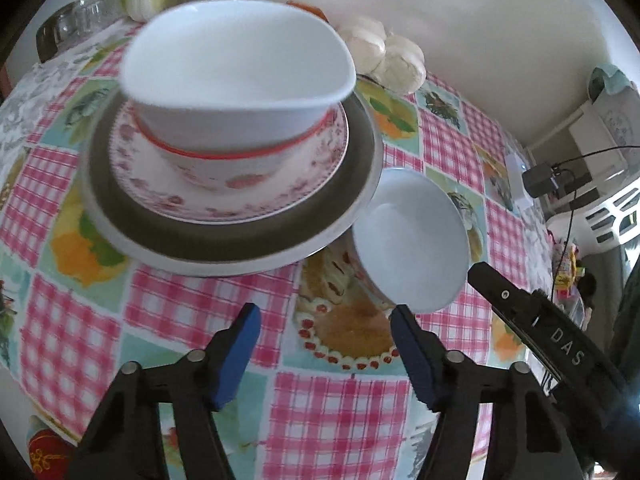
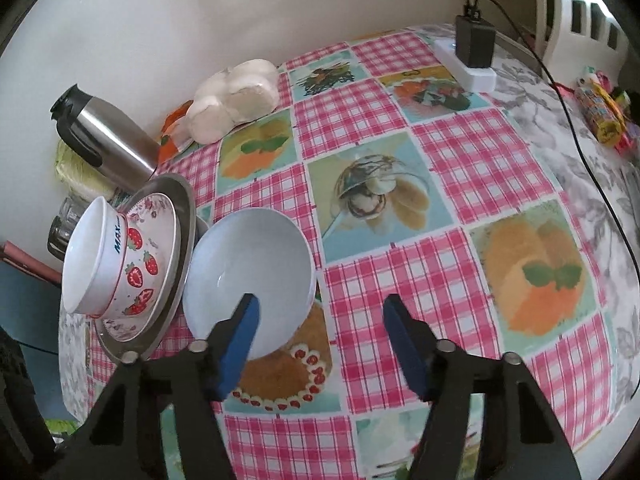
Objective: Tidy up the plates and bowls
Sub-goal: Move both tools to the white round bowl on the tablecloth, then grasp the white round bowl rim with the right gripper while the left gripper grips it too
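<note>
Both tools, left tool (image 1: 325, 314) and right tool (image 2: 320, 304), hang half-open gripping nothing, with the plain white bowl (image 2: 250, 276) just ahead, probably next for the plate stack (image 1: 224, 236).

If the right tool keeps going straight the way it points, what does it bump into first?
Probably the tablecloth. The right tool is open with nothing between its pads, and the plain white bowl sits just off its left pad, though depth is hard to judge.

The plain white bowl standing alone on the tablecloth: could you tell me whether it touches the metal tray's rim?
Cannot tell. In both wrist views the plain white bowl overlaps the metal tray's rim, with no plain contact or gap.
</note>
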Demonstrator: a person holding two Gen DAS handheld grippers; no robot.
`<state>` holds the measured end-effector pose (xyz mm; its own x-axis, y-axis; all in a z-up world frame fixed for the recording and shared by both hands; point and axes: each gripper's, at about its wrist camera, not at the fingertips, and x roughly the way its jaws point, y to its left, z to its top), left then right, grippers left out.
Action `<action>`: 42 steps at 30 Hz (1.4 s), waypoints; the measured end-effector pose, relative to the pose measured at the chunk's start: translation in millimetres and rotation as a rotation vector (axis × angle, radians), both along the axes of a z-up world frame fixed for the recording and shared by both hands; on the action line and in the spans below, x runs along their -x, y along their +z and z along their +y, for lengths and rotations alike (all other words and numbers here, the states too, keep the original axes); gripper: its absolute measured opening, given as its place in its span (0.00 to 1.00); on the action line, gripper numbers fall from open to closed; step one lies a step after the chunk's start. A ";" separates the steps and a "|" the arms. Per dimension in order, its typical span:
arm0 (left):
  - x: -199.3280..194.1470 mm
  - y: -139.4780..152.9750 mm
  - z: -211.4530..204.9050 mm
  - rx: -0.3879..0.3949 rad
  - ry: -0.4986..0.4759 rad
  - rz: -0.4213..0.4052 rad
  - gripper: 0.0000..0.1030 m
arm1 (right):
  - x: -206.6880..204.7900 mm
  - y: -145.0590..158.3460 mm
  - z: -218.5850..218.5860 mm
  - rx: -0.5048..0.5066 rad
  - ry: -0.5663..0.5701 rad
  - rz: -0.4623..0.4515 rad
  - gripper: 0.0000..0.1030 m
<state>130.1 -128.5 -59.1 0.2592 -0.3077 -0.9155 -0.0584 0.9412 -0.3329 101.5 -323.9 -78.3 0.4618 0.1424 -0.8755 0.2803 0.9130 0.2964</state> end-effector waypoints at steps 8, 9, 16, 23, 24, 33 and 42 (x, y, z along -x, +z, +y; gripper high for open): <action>-13.1 -5.5 -10.6 0.042 -0.006 -0.008 0.55 | -12.1 -12.9 -3.2 -0.047 0.030 0.015 0.24; -14.1 -6.3 -12.6 0.041 -0.012 -0.007 0.52 | -13.4 -13.5 -2.5 -0.049 0.034 0.015 0.22; -21.3 -17.8 -24.5 0.032 -0.039 0.015 0.49 | -28.0 -18.7 6.8 -0.026 0.083 0.027 0.15; -23.0 -23.5 -23.9 0.036 -0.041 0.033 0.48 | -31.3 -30.4 10.9 -0.009 0.107 0.073 0.12; -22.7 -23.2 -23.8 0.035 -0.043 0.033 0.48 | -30.4 -29.8 10.5 -0.006 0.108 0.075 0.12; -23.7 -29.4 -33.1 0.037 -0.075 0.053 0.45 | -16.6 -23.9 1.3 0.076 0.130 0.099 0.12; -26.8 -34.5 -43.6 0.019 -0.115 0.053 0.34 | -15.9 -32.0 -4.6 0.051 0.103 0.121 0.12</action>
